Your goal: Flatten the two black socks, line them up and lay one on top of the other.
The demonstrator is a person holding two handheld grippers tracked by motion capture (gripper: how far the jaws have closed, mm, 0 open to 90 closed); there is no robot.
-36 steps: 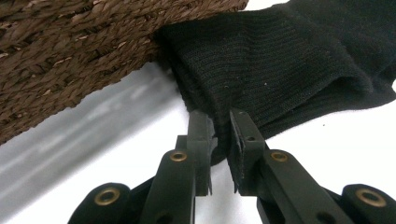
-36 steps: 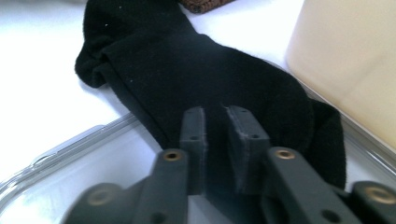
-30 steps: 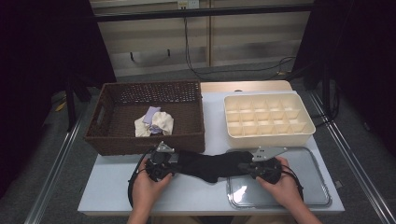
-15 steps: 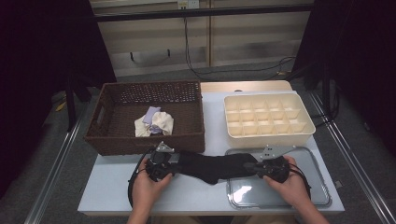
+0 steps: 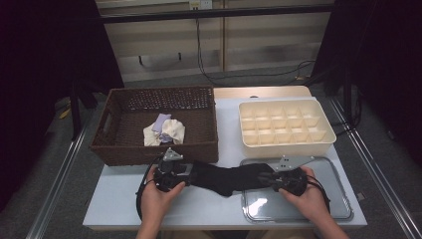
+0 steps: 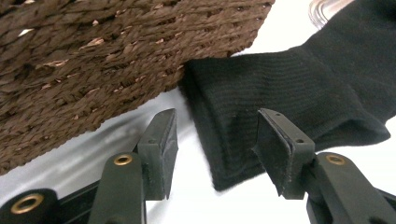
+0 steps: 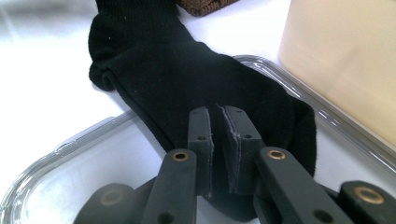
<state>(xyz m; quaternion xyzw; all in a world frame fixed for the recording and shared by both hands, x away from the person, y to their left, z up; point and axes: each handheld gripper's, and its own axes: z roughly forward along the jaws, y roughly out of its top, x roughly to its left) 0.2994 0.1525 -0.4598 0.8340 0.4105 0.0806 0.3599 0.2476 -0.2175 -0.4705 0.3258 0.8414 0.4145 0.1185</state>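
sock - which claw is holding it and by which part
The right claw grips the sock at the end lying over the tray. The left claw has just been opening; the other end lies between its jaws, unpinched.

High view looks down; both gripper views closely share the sock (image 5: 226, 178)
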